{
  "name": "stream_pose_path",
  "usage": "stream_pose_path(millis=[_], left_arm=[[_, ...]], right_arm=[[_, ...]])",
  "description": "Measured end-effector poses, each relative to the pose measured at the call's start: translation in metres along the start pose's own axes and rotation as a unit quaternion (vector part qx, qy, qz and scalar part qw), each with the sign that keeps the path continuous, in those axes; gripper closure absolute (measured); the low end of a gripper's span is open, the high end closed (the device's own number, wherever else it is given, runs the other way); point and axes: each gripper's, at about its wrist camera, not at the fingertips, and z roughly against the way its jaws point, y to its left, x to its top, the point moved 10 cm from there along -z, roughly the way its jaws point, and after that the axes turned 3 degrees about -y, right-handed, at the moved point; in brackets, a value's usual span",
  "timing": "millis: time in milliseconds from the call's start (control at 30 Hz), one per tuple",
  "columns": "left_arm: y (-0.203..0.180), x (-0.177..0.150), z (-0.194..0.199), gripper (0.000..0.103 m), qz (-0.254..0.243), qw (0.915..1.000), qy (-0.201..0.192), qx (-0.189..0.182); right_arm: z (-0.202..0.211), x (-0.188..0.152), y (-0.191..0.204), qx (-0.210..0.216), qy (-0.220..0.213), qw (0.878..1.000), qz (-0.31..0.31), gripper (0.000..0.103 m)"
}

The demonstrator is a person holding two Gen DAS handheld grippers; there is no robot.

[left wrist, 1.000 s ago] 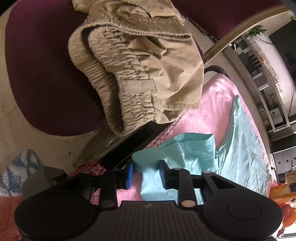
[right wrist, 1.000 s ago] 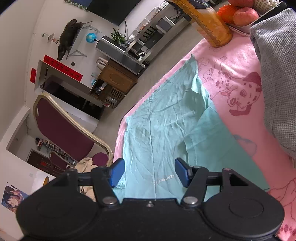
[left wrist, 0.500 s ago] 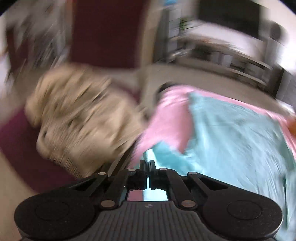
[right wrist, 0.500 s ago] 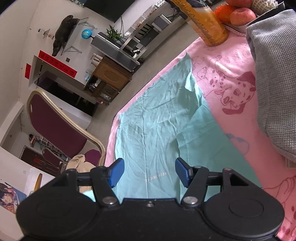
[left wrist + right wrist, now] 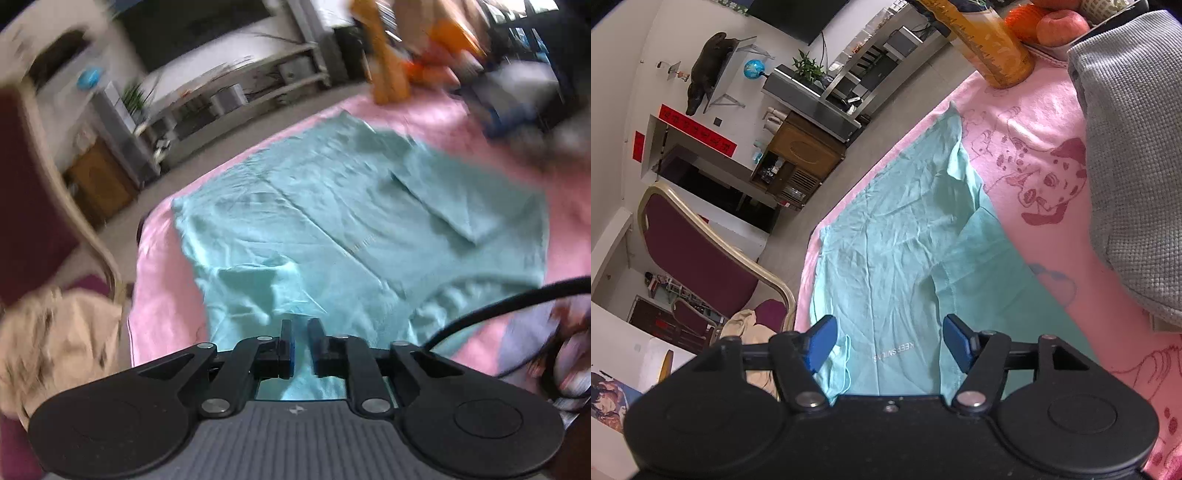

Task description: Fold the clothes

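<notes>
A teal T-shirt (image 5: 332, 229) lies spread on the pink blanket (image 5: 162, 258), front down the middle, with small white lettering (image 5: 892, 352). One sleeve (image 5: 461, 199) is folded in over the body. A rumpled flap (image 5: 251, 288) lies at the near left edge. My left gripper (image 5: 301, 332) hovers over the shirt's near edge. Its jaws are opening, a narrow gap apart, and teal cloth shows through the gap without being pinched. My right gripper (image 5: 886, 343) hangs above the lettering. Its jaws are opening wide with nothing between them.
Beige trousers (image 5: 55, 332) lie piled on a maroon chair (image 5: 698, 243) left of the table. A grey knitted garment (image 5: 1137, 147) covers the blanket's right side. An orange bottle (image 5: 993, 44) and fruit (image 5: 1060, 22) stand at the far end. A black cable (image 5: 498, 306) crosses near right.
The left view swung from the chair with the beige trousers round to the shirt. Its jaws went shut, then parted a little. The right view barely shifted.
</notes>
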Motion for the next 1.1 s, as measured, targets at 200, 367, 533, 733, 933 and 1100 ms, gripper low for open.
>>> stream_pose_path(millis=[200,367,533,733,933,1100], left_arm=[[0.098,-0.011,-0.012,0.080,0.261,0.9645,0.030,0.031],[0.108,-0.039,-0.036,0.088,0.311,0.9449,0.098,0.030],[0.091,-0.054,-0.057,0.088,0.243,0.9550,0.158,0.062],[0.090,-0.067,-0.054,0.074,0.180,0.9622,0.176,0.104],[0.099,-0.075,-0.045,0.076,0.168,0.9589,0.187,0.132],[0.095,-0.050,-0.025,0.078,0.178,0.9703,0.115,0.117]], right_arm=[[0.001,0.002,-0.004,-0.013,0.000,1.000,0.002,0.040],[-0.002,0.001,-0.019,-0.072,0.002,0.997,0.020,0.055],[-0.017,-0.006,-0.043,-0.186,0.028,0.979,0.080,0.079],[-0.026,-0.012,-0.074,-0.273,0.059,0.953,0.117,0.083],[0.001,-0.024,-0.084,-0.333,0.073,0.927,0.154,0.085],[0.022,-0.016,-0.077,-0.286,0.037,0.950,0.116,0.082]])
